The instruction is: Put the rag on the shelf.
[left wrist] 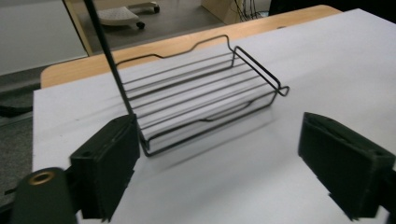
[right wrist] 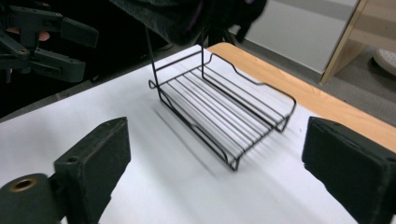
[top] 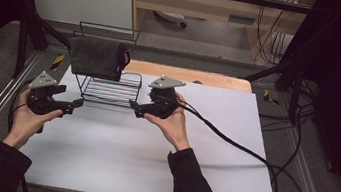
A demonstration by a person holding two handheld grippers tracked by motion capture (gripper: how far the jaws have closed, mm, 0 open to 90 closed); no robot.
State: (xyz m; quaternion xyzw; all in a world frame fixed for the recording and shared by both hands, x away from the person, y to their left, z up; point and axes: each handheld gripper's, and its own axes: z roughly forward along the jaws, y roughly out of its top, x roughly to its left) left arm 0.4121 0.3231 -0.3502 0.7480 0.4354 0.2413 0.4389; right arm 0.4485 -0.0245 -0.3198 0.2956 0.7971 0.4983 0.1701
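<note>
A black wire rack (top: 111, 91) stands at the back left of the white table, and a dark folded cloth (top: 97, 58) lies on its upper tier. My left gripper (top: 70, 99) is held just left of the rack, jaws open and empty, pointing at it. My right gripper (top: 135, 107) is just right of the rack, also open and empty. In the left gripper view the lower shelf (left wrist: 201, 98) lies ahead of the open gripper (left wrist: 219, 135). The right gripper view shows that shelf (right wrist: 224, 107), the cloth (right wrist: 173, 14) above it, the open right gripper (right wrist: 215, 135), and the left gripper (right wrist: 86, 49) beyond.
The white tabletop (top: 149, 163) spreads toward the person. A wooden board edge (top: 196, 76) runs behind the rack. The right gripper's black cable (top: 251, 155) trails over the table's right side to the floor. Dark frame posts (top: 21, 45) stand at the back corners.
</note>
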